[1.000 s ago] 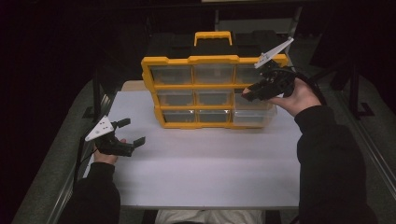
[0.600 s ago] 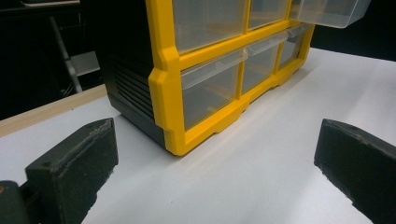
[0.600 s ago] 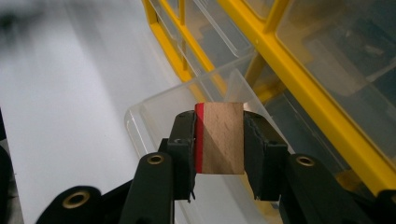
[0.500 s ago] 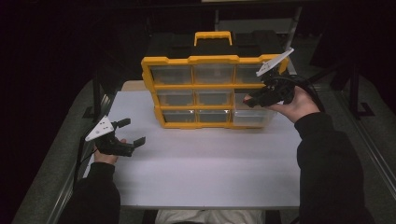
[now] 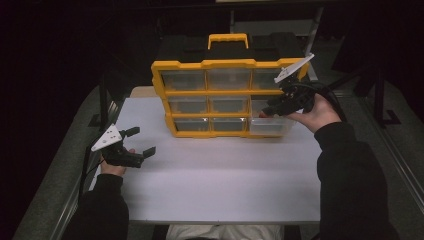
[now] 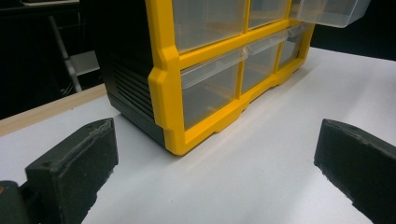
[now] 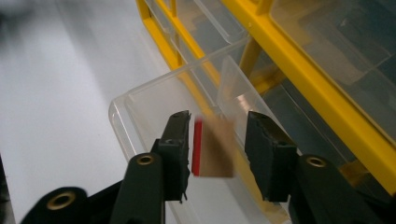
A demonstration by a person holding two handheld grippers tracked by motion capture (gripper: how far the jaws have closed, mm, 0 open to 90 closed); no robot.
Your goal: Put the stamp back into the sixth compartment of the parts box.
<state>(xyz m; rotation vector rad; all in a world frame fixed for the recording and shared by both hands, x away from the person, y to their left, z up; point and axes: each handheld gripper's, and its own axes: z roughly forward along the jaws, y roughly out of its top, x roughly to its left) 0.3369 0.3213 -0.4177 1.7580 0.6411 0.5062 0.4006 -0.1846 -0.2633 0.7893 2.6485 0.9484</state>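
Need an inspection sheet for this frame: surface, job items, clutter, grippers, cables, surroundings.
Surface: white table top, bare in front of the organizer.
Job's things: yellow and black drawer organizer upright at the back, handle up; its bottom right clear drawer pulled out; a small brown block with a red edge in mid-air over that drawer, blurred.
Clutter: nothing seen.
Grippers: left gripper open, low over the table, empty; right gripper open over the pulled drawer, jaws either side of the block, not touching it.
Cables: black cable trails from the right gripper.
Surroundings: dark, grey table edges, metal frame behind.
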